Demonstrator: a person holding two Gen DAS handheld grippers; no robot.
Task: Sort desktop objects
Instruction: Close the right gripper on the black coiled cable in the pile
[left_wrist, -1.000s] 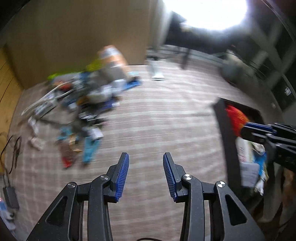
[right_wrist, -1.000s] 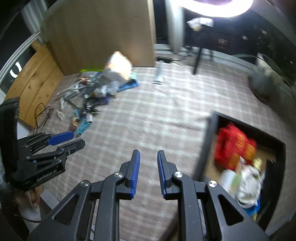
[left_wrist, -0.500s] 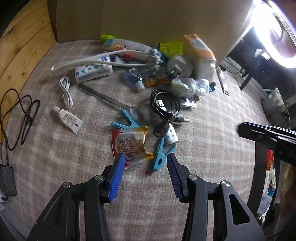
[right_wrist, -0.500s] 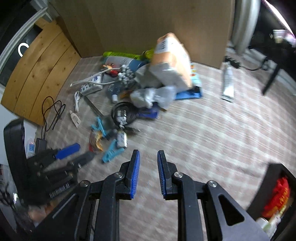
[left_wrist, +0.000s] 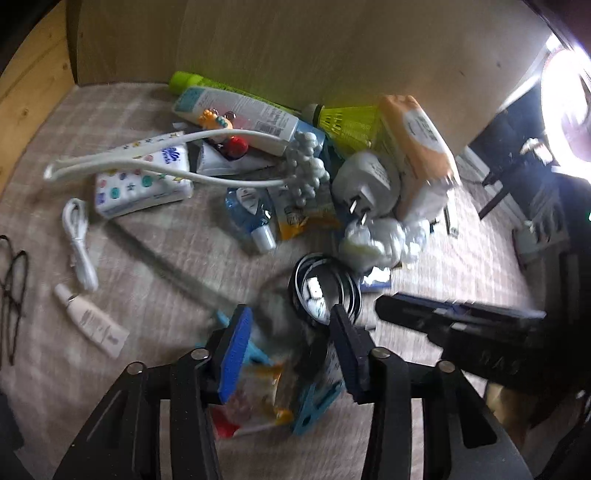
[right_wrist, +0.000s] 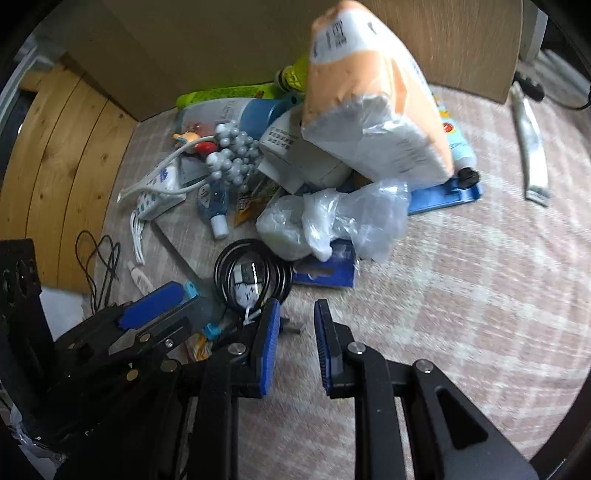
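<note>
The left gripper (left_wrist: 288, 347) hangs low over the near edge of the clutter, its blue pads spread wide with nothing between them; beneath it lie a crumpled snack sachet (left_wrist: 255, 398) and a blue clothes peg (left_wrist: 314, 406), both blurred, so whether a pad touches either cannot be told. The right gripper (right_wrist: 293, 339) hovers just beside, jaws parted to a narrower gap and empty, above the checked tablecloth (right_wrist: 461, 295). Just beyond both tools sits a coiled black cable (right_wrist: 253, 275); left of it a small white tube (left_wrist: 92, 325) and a bundled white cord (left_wrist: 79, 243) lie apart from the heap. Farther on come a crumpled clear plastic bag (right_wrist: 332, 221), a small blue bottle (left_wrist: 251, 214), a tissue pack (left_wrist: 142, 177) and a grey plug adapter (left_wrist: 365, 184); the orange-wrapped pack (right_wrist: 373, 88) leans atop the pile, against the brown board (left_wrist: 332, 48) at the back.
</note>
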